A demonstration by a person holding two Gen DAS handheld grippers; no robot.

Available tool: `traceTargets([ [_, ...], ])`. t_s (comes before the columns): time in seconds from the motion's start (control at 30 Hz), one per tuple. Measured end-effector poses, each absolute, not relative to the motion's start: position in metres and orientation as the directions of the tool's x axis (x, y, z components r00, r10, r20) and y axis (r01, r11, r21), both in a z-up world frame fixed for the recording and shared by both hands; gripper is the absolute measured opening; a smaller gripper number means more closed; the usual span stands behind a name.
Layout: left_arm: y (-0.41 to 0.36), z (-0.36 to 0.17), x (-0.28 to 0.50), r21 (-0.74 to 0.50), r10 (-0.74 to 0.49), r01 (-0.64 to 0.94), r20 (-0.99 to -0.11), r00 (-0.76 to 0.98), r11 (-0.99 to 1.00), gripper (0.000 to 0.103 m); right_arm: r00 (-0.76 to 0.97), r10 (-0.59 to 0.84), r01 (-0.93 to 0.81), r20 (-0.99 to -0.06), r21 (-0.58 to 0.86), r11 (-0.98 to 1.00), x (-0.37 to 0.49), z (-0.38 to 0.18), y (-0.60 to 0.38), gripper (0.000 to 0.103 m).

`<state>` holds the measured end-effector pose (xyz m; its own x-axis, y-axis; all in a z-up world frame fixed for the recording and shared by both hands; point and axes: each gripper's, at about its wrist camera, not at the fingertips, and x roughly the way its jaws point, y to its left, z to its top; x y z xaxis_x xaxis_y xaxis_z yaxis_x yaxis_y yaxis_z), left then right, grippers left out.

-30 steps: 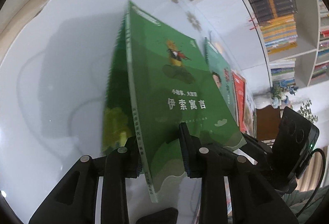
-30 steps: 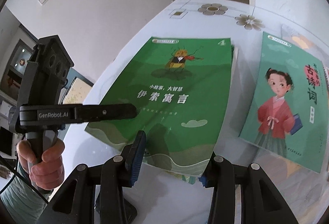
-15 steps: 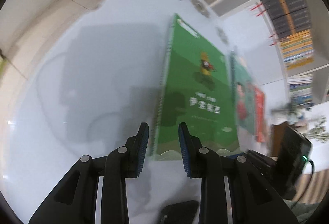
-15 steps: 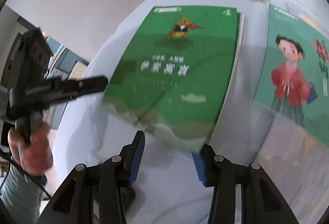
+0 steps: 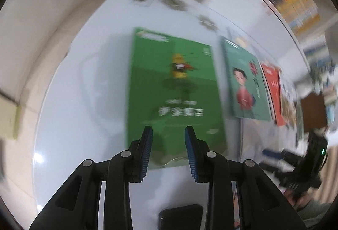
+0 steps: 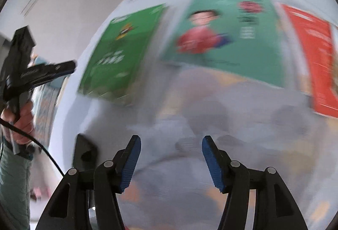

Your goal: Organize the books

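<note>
A green book [image 5: 175, 86] lies flat on the white table [image 5: 84, 103]. My left gripper [image 5: 169, 130] hovers over the book's near edge, its jaws opening and nothing between them. To its right lie a teal book with a girl on the cover [image 5: 245, 82] and a red book [image 5: 273, 90]. In the right wrist view the green book [image 6: 118, 54], teal book [image 6: 221, 33] and red book [image 6: 312, 50] lie in a row, blurred. My right gripper [image 6: 171, 141] hangs over bare table [image 6: 190, 113] in front of the teal book, its jaws opening and empty.
A flat black object [image 5: 179, 215] lies near the table's front edge, seen also as the black object [image 6: 84, 151] at the left. A bookshelf [image 5: 300, 1] stands behind the table. A hand [image 6: 21, 122] holds the left gripper [image 6: 42, 73] beyond the table's left rim.
The green book, held tilted on edge in my left gripper, now lies flat and free; that gripper has lifted. My right gripper has swung right toward the teal book and spread wider.
</note>
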<state>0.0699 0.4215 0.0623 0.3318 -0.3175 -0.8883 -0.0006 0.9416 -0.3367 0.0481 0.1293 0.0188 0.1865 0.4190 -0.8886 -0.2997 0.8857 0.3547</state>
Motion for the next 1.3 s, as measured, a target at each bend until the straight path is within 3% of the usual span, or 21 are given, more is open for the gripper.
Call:
traceTargets([
  [0.1, 0.392, 0.072, 0.080, -0.324, -0.330, 0.073, -0.885, 0.328, 0.943, 0.029, 0.240, 0.381, -0.231, -0.893, 0.328, 0.916, 0.048, 0.028, 0.100, 0.058],
  [0.17, 0.369, 0.076, 0.091, -0.353, -0.373, 0.120, -0.870, 0.322, 0.928, 0.036, 0.286, 0.356, -0.178, -0.890, 0.316, 0.932, 0.054, 0.035, 0.077, 0.058],
  [0.23, 0.348, 0.077, 0.102, -0.378, -0.410, 0.159, -0.852, 0.326, 0.912, 0.056, 0.318, 0.336, -0.133, -0.886, 0.310, 0.942, 0.064, 0.041, 0.064, 0.058],
  [0.27, 0.340, 0.076, 0.106, -0.386, -0.422, 0.172, -0.845, 0.329, 0.907, 0.059, 0.329, 0.330, -0.108, -0.885, 0.311, 0.944, 0.071, 0.043, 0.055, 0.058],
  [0.4, 0.301, 0.061, 0.133, -0.391, -0.432, 0.188, -0.848, 0.307, 0.901, 0.060, 0.350, 0.327, -0.046, -0.878, 0.333, 0.942, 0.096, 0.049, 0.042, 0.058],
  [0.6, 0.281, 0.035, 0.151, -0.430, -0.452, 0.138, -0.850, 0.270, 0.892, 0.057, 0.339, 0.323, -0.042, -0.883, 0.329, 0.943, 0.131, 0.041, 0.056, 0.059],
  [0.67, 0.278, 0.031, 0.152, -0.425, -0.446, 0.135, -0.854, 0.267, 0.895, 0.041, 0.347, 0.313, -0.044, -0.884, 0.318, 0.947, 0.138, 0.037, 0.061, 0.059],
  [0.7, 0.276, 0.029, 0.154, -0.417, -0.439, 0.135, -0.860, 0.262, 0.899, 0.027, 0.352, 0.312, -0.049, -0.883, 0.315, 0.948, 0.141, 0.036, 0.064, 0.059],
  [0.73, 0.275, 0.027, 0.155, -0.408, -0.428, 0.127, -0.865, 0.261, 0.904, 0.025, 0.361, 0.306, -0.054, -0.881, 0.308, 0.950, 0.144, 0.035, 0.066, 0.056],
  [0.9, 0.275, 0.019, 0.163, -0.418, -0.425, 0.084, -0.868, 0.258, 0.904, 0.025, 0.358, 0.278, -0.018, -0.891, 0.291, 0.957, 0.158, 0.021, 0.065, 0.049],
  [1.3, 0.276, 0.002, 0.168, -0.484, -0.481, 0.038, -0.852, 0.204, 0.874, 0.026, 0.353, 0.303, -0.015, -0.885, 0.319, 0.948, 0.174, 0.008, 0.063, 0.048],
])
